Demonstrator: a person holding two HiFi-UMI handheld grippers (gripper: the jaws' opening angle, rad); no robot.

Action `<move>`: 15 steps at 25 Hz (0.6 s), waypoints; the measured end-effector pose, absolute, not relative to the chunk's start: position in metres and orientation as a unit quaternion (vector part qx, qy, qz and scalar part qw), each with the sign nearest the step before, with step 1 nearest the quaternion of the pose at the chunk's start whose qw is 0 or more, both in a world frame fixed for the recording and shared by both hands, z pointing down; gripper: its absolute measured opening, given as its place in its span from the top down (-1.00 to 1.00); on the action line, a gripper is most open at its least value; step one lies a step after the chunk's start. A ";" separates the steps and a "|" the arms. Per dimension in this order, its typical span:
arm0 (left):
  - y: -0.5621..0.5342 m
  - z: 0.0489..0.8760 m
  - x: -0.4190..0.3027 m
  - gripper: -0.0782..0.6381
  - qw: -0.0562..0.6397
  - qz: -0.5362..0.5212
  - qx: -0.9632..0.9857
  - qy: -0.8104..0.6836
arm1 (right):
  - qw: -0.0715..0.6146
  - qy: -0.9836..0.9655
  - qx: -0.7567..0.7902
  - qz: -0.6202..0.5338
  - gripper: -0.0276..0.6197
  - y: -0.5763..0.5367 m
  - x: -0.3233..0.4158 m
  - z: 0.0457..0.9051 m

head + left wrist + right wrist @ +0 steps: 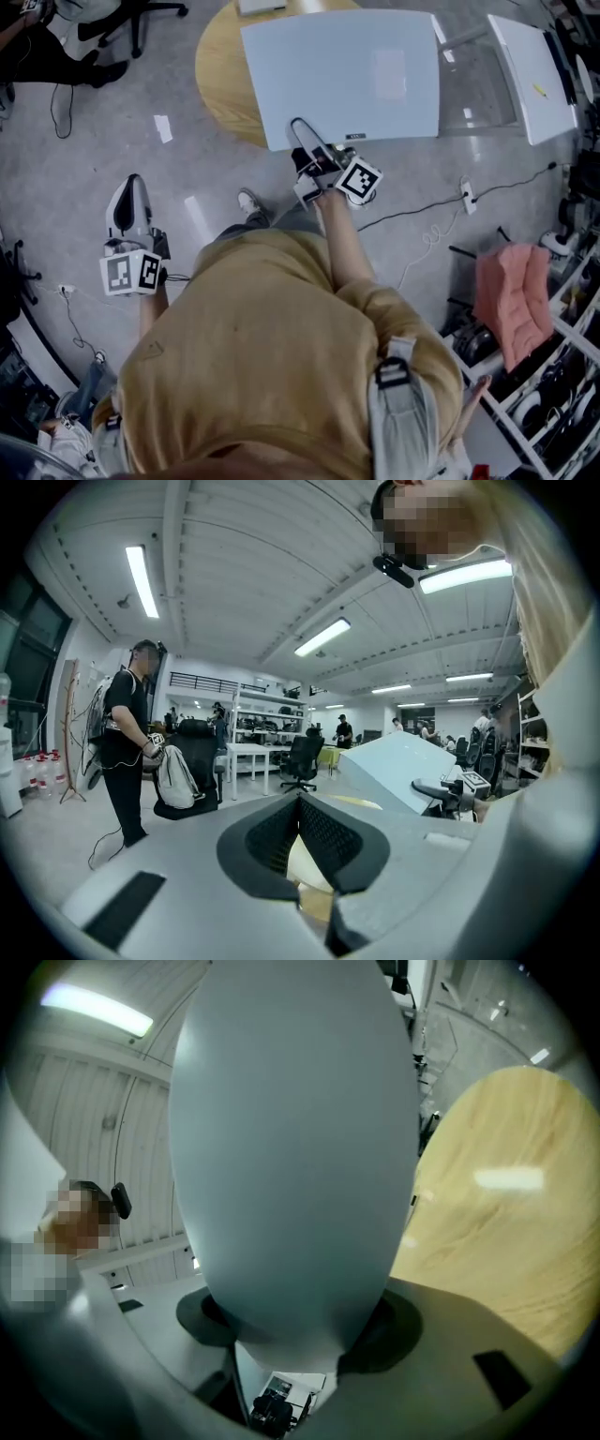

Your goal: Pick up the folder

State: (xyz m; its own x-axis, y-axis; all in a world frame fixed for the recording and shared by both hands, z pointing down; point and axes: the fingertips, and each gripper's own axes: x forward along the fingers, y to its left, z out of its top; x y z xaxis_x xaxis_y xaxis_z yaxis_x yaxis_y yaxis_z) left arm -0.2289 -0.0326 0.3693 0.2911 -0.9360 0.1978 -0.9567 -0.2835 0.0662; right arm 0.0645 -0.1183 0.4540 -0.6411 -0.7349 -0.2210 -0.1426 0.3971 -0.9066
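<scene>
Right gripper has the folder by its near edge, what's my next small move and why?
Probably lift the right gripper a bit higher with the jaws clamped: the folder is pinched only at its near edge and hangs tilted over the round wooden table, so more height should clear its far side.

My head camera looks steeply down from above my shoulders onto the floor [187, 169], the round desk [220, 75] and the folder [342, 80]. The camera on my left hand-held gripper [131, 192] faces roughly level along its jaws across the room, catching the folder and my right hand-held gripper [305, 136] at its right. The right one's camera sits hard against the folder, which fills its view, with the desk at the right. All three views share the folder and the desk.
</scene>
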 end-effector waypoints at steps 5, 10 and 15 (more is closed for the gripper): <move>-0.047 0.354 -0.227 0.78 0.063 0.032 0.796 -0.601 | 0.299 0.797 -0.301 -0.431 0.11 -0.128 0.079 0.408; -0.061 0.343 -0.227 0.77 0.048 0.015 0.792 -0.609 | 0.298 0.813 -0.306 -0.396 0.11 -0.130 0.095 0.368; -0.053 0.336 -0.213 0.77 0.041 0.007 0.790 -0.612 | 0.316 0.814 -0.312 -0.376 0.11 -0.121 0.120 0.336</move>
State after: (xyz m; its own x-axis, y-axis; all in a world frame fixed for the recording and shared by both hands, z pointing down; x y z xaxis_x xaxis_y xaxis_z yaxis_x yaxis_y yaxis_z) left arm -0.2129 -0.0527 0.3361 0.2506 -0.9661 0.0619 -0.9673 -0.2473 0.0557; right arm 0.1199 -0.1210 0.3364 -0.6063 -0.7444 -0.2798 -0.2695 0.5233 -0.8084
